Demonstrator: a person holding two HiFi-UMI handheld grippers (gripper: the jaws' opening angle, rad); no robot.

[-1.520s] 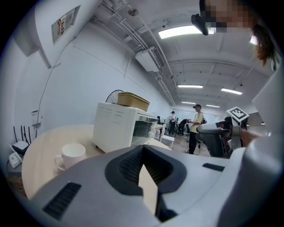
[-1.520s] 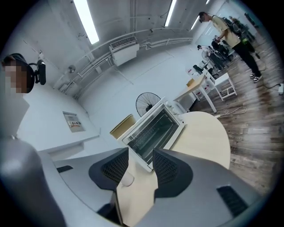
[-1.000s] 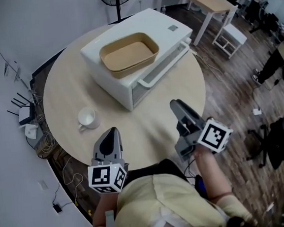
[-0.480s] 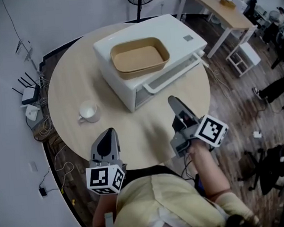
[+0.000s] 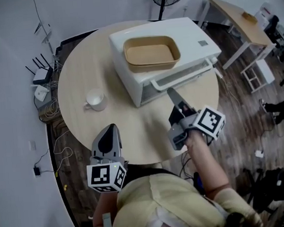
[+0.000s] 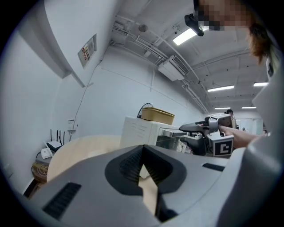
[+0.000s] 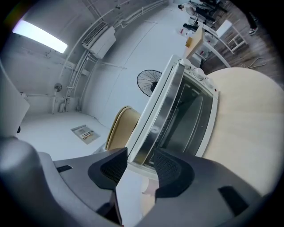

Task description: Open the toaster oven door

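Now that your right gripper (image 5: 172,93) has swung in from the near edge of the surface (image 5: 80,81) toward the toaster oven (image 5: 194,29) at its far edge, and its fingers (image 7: 171,166) have just been opening to their widest with nothing gripped, you are set up for the grasp, though the door (image 7: 186,115) is still closed. The door handle (image 7: 150,108) runs just beyond the fingertips, in line with their gap. Your left gripper (image 5: 109,133) hangs by the near edge, fingers together and empty.
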